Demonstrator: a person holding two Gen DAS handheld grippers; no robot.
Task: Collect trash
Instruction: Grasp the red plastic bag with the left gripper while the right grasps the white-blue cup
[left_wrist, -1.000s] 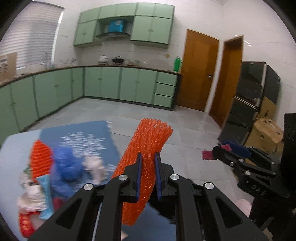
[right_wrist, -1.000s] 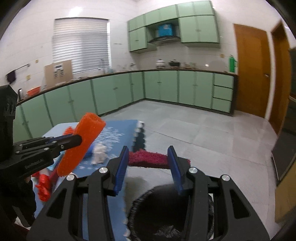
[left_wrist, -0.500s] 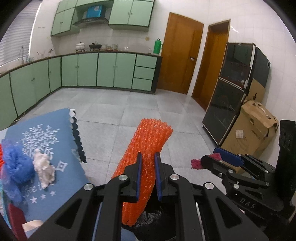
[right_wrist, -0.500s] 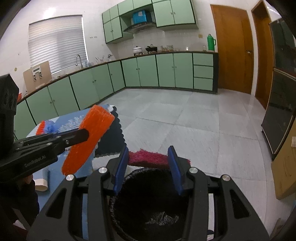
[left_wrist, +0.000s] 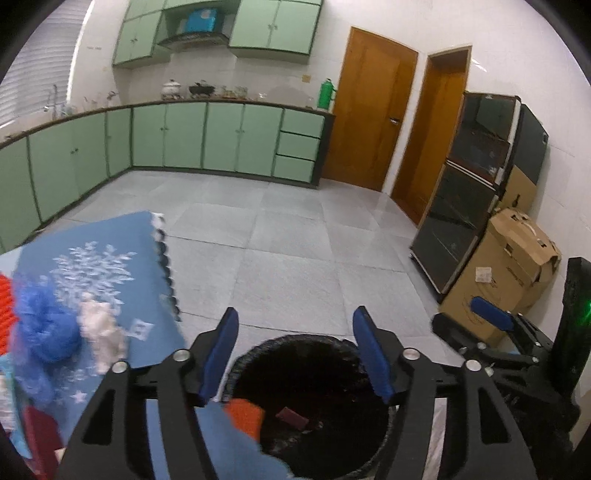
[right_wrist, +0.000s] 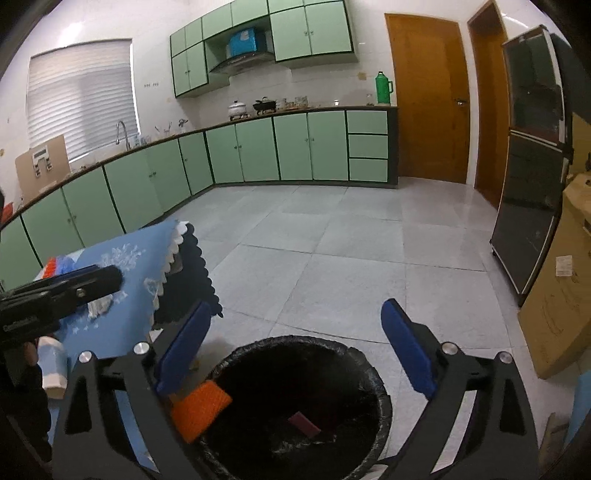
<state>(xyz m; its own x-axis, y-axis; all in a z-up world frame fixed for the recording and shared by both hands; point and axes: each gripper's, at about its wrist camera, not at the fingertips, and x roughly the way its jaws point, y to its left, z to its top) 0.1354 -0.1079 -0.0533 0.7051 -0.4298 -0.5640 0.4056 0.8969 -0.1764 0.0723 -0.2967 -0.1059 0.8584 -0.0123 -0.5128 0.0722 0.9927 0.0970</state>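
Both tongs are now standing spread and empty, where half a second ago the left gripper (left_wrist: 293, 354) was pinching the orange foam net and the right gripper (right_wrist: 295, 350) was pinching a dark red scrap. Those two pieces are now lying in the bin (right_wrist: 380, 384): the orange net (right_wrist: 199, 408) is resting against the near left side of the black liner, partly over the rim, and the red scrap (right_wrist: 303, 424) is lying lower down inside. Both grippers are hovering directly above the bin's mouth, jaws wide apart, touching nothing.

This delivery looks finished, though the orange net is sitting high and may need a nudge if it is hanging over the edge. More trash is waiting on the table (left_wrist: 147, 236), on the blue cloth: a blue puff (left_wrist: 46, 328), a crumpled white wad (left_wrist: 101, 334) just beside it, and something orange-red at the far left edge. Going back for those seems the sensible next step.
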